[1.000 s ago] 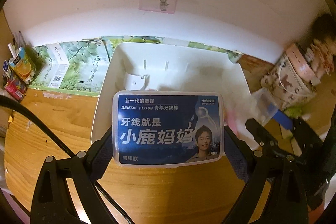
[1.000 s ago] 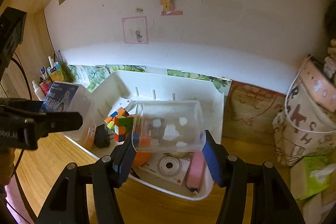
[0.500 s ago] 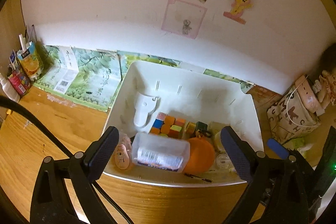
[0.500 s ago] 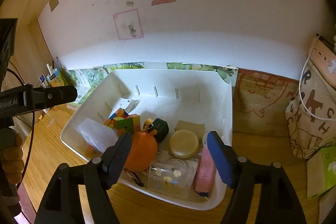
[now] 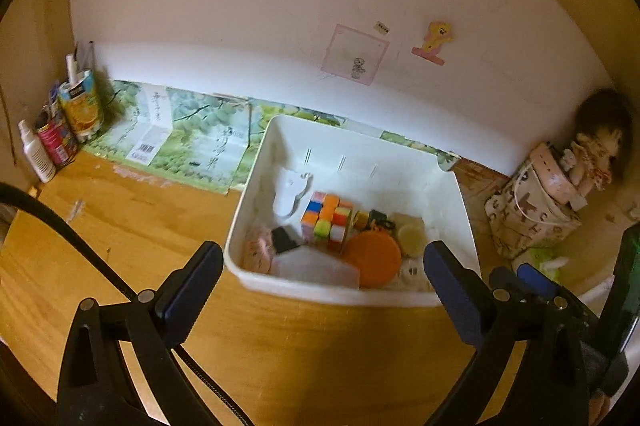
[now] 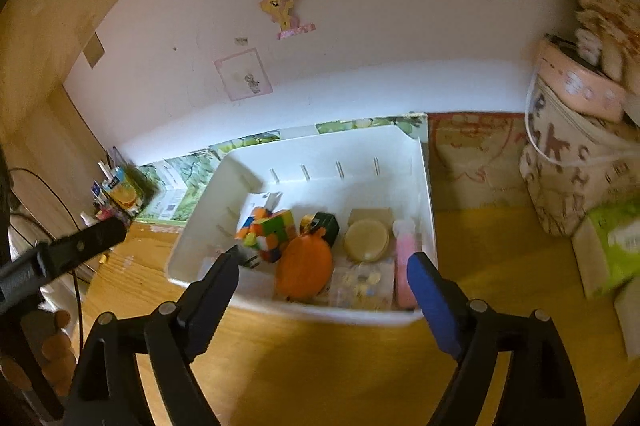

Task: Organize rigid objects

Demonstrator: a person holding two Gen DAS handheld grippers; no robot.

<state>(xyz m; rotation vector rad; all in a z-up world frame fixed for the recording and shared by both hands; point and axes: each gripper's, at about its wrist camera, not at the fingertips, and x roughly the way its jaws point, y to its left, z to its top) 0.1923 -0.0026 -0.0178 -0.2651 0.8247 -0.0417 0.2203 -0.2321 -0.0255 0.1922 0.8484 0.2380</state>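
Both grippers have let go and drawn back since a second ago: the blue dental-floss box and the clear plastic box that they held then now lie inside the white plastic bin [image 5: 452, 300]. From the left wrist view, the left gripper [image 5: 320, 272] hangs with its jaws spread wide and empty over the wooden desk [image 5: 120, 234], the bin at 12 o'clock from it. In the bin a translucent box [image 5: 314, 266] lies against the near wall, with a multicoloured puzzle cube [image 5: 328, 220] at 12 o'clock from it and a round orange pouch [image 5: 374, 258] at 3 o'clock, touching it. From the right wrist view, the right gripper [image 6: 322, 276] is likewise wide apart and holds nothing; the clear box with small pieces inside [image 6: 362, 284] rests by the near wall, the pouch just at 9 o'clock from it, a pink bottle [image 6: 404, 266] at 3 o'clock, a round cream tin [image 6: 366, 240] at 12 o'clock
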